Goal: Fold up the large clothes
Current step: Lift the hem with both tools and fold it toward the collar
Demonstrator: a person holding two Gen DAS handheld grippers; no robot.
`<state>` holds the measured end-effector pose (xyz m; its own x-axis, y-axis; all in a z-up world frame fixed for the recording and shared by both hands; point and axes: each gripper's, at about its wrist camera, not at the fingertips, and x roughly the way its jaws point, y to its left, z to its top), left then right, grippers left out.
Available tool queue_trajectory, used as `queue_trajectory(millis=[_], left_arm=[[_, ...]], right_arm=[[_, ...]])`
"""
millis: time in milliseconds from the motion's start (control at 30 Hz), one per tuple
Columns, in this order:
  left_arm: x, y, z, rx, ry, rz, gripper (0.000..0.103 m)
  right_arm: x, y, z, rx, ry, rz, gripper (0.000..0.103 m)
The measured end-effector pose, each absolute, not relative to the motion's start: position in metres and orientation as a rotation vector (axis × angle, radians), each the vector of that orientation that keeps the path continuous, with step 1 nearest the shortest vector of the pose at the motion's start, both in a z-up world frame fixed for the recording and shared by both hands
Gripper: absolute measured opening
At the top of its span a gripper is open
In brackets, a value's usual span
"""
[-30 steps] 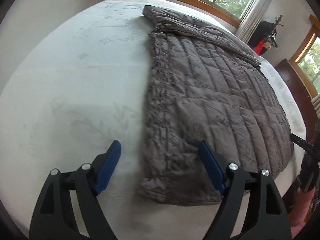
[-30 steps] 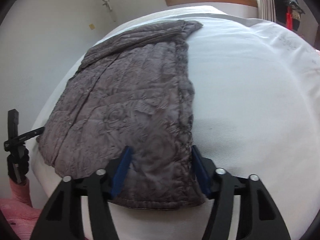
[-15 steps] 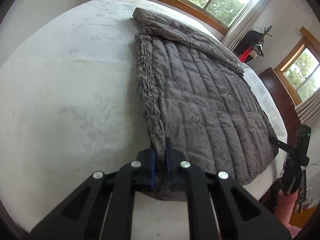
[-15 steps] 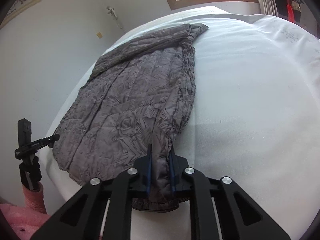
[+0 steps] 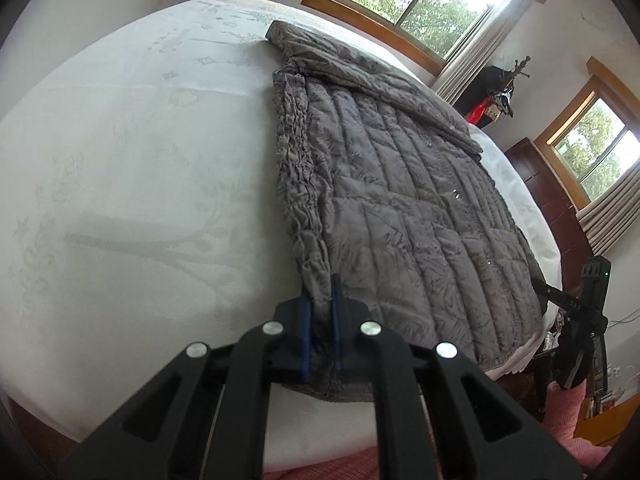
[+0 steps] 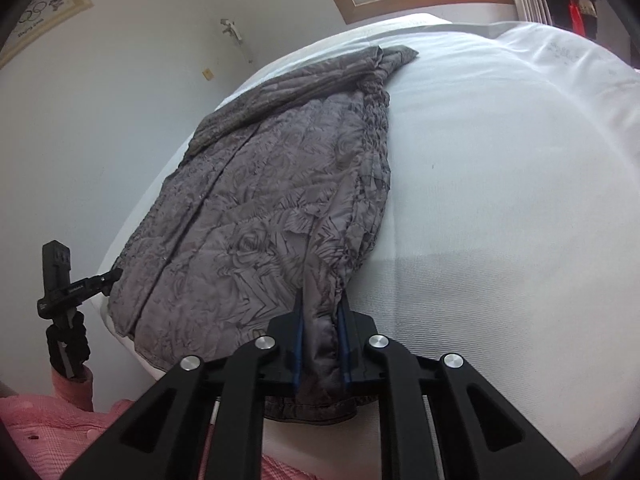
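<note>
Both claws clamped on the near hem of a grey quilted coat on the bed.

The left claw (image 5: 320, 316) and right claw (image 6: 320, 320) pinch the coat (image 5: 400, 200) at its two near corners; it lies along the white bed (image 5: 140, 160), wide bare sheet beside it, a window (image 5: 420, 0) beyond.

Both the left gripper (image 5: 320, 320) and the right gripper (image 6: 320, 340) were matte black, with angular cut-out frames, round silver screws and thin blue pads (image 5: 306, 336). A pink checked sleeve (image 6: 48, 432) showed lower left.
</note>
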<state>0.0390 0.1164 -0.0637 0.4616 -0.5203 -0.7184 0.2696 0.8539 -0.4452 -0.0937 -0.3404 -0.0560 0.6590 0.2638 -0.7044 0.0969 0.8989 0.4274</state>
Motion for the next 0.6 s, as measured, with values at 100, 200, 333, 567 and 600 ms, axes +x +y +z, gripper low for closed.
queue_trajectory(millis=[100,200,333,567,600], left_arm=[[0.036,0.121,-0.052,-0.307,0.944,-0.518,0.005],[0.037,0.119,-0.028,-0.303,0.878,-0.546,0.005],[0.044,0.117,-0.004,-0.302,0.817,-0.556,0.004],[0.059,0.113,0.021,-0.329,0.772,-0.575,0.004],[0.062,0.113,0.025,-0.334,0.766,-0.579,0.004]], right_arm=[[-0.097,-0.339,-0.044,0.449,0.826,0.104,0.014],[-0.101,-0.340,-0.025,0.442,0.786,0.124,0.013],[-0.098,-0.340,-0.004,0.437,0.741,0.148,0.013],[-0.089,-0.347,0.029,0.452,0.689,0.176,0.013],[-0.086,-0.349,0.036,0.454,0.676,0.180,0.013]])
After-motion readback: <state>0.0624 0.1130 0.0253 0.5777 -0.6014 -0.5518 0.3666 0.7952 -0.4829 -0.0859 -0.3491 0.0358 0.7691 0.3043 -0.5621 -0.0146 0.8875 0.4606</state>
